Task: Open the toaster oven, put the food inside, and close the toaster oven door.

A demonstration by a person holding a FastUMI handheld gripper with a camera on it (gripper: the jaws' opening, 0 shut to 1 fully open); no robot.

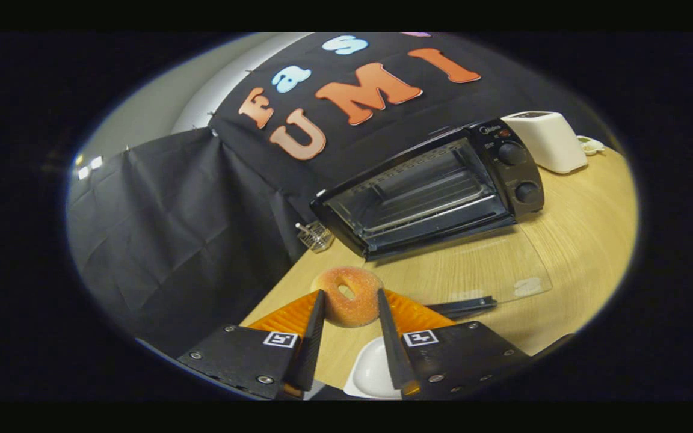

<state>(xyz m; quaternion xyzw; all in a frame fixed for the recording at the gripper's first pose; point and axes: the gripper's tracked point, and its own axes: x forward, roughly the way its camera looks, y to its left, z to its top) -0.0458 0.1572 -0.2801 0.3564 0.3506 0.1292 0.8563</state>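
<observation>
Oven door's down flat on the table (587,240), so the toaster oven (431,189) stands open, step one done! The gripper (349,300) has the doughnut (348,296) pinched between both fingers, lifted above a white dish (373,370), oven well ahead. Loading and closing remain.
</observation>
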